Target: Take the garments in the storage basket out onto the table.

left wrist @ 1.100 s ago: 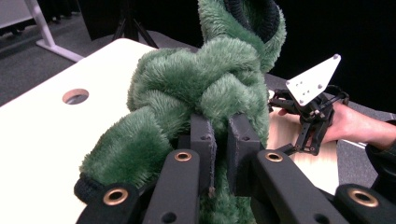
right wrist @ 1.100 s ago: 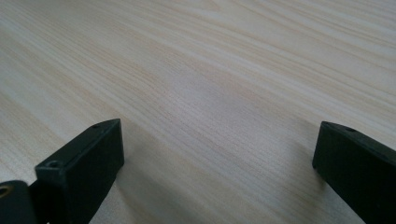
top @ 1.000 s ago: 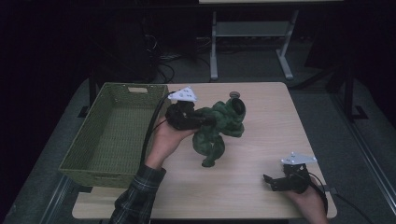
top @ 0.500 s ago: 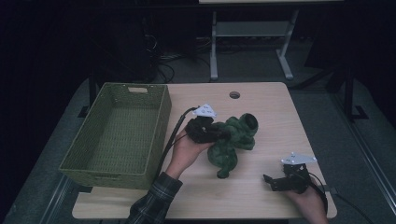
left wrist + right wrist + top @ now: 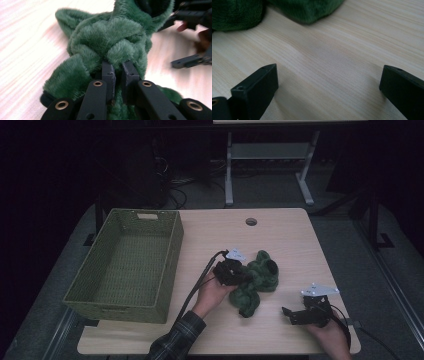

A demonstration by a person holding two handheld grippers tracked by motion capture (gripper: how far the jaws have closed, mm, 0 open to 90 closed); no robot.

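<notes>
Pale wood grain covers the counter [image 5: 280, 240], which has a small round hole [image 5: 251, 222] near its far edge and stands in a dim room with grey floor, a light metal frame [image 5: 267, 165] and loose cables behind it. A green woven basket [image 5: 122, 265] takes up the counter's left side, reaching almost to the near edge. Around the counter's middle lies a green plush toy [image 5: 255, 280], its shape hard to read as it is bunched and folded on itself. The left hand-held gripper [image 5: 117, 75] has its jaws pressed nearly together on a fold of the plush, pinching it, while the left hand [image 5: 212, 292] grips its body. Near the counter's near right corner the right hand-held gripper [image 5: 295, 315] rests low over bare wood with its jaws spread wide, well apart from the toy. The right hand [image 5: 330, 332] is cut off by the frame's bottom edge.
</notes>
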